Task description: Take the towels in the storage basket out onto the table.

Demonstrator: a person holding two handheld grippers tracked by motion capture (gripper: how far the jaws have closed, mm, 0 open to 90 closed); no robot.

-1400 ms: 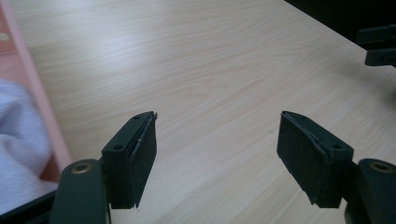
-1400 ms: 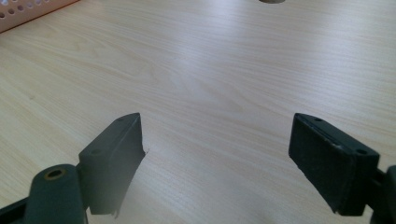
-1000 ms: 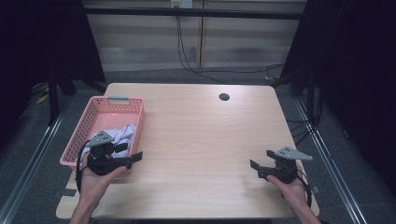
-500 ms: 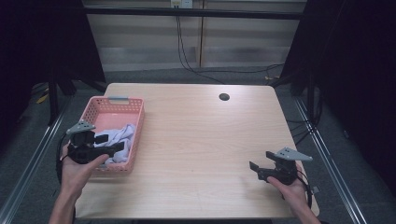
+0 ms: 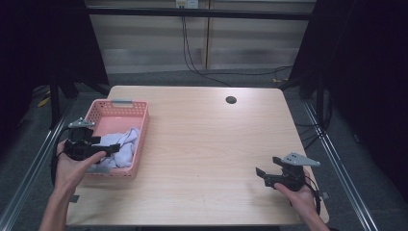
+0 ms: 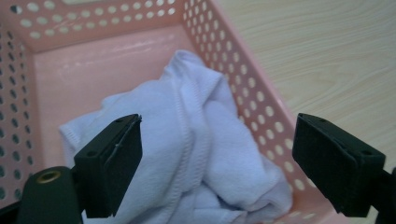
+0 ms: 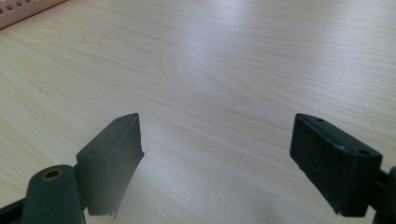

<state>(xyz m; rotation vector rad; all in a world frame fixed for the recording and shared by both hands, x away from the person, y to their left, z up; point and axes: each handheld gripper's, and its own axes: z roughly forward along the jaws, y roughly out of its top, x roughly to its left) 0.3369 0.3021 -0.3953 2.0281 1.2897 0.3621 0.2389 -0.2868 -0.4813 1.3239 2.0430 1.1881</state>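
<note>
White cloth (image 6: 187, 154) lies bunched in the pink basket (image 5: 96, 115), heaped toward the basket's near end and against its table-side wall. Left gripper (image 5: 108, 148) hovers over that near end of the basket, fingers (image 6: 109, 163) spread wide, holding nothing, with the cloth heap between and beyond them in the left gripper view. Right gripper (image 5: 262, 174) sits low over bare table (image 5: 207, 139), well apart from the basket on the far side from the cloth, fingers (image 7: 112, 154) also wide open and empty.

Handling judgement: cloth looks like soft terry or knit, light, limp, won't hold shape, will drape and drag when lifted. Not fragile, not slippery. Best hold looks like the raised fold with the stitched seam (image 6: 184, 140) at the top of the heap, thick enough for the fingers to pinch. Basket is light perforated plastic, may shift or tip if cloth snags on its wall.

Hard to tell: whether one cloth or several, its full size, and what kind of item it is. Lower part of the heap is cut off by the left gripper view's bottom edge. Basket floor under the cloth is hidden.
</note>
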